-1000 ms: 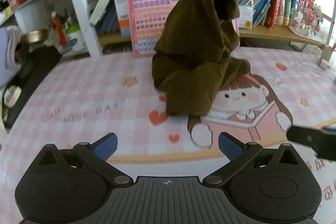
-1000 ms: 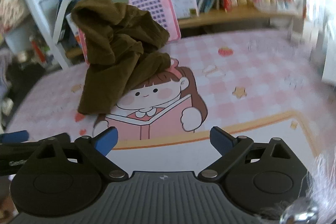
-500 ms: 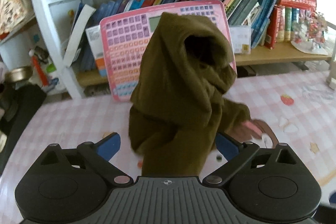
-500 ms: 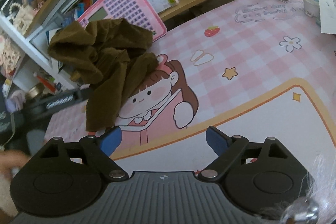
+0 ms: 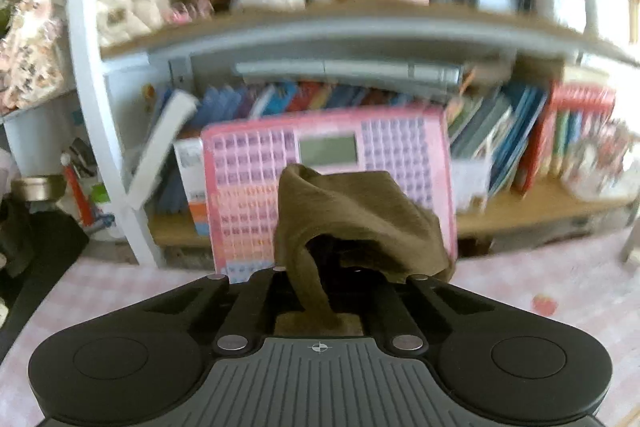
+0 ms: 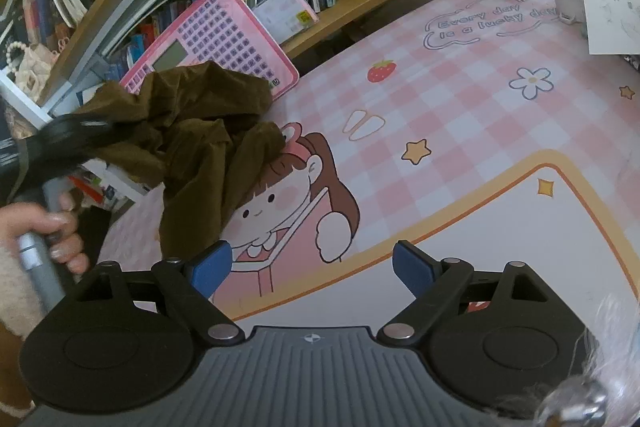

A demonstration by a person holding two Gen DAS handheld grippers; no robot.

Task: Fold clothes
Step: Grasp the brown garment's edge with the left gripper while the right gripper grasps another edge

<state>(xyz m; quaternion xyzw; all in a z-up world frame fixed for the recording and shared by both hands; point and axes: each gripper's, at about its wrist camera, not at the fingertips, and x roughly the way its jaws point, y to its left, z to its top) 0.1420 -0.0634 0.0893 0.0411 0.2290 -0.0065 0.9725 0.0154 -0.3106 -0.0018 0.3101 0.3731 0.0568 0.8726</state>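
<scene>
Left gripper (image 5: 320, 279) clenched on brown cloth (image 6: 192, 131), frame center. Right gripper (image 6: 312, 267) released, over pink mat (image 6: 460, 99), lower frame.

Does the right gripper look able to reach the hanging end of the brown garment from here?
Probably yes. The right gripper is open, and the brown garment droops just ahead of its left finger, with only bare pink mat around.
</scene>
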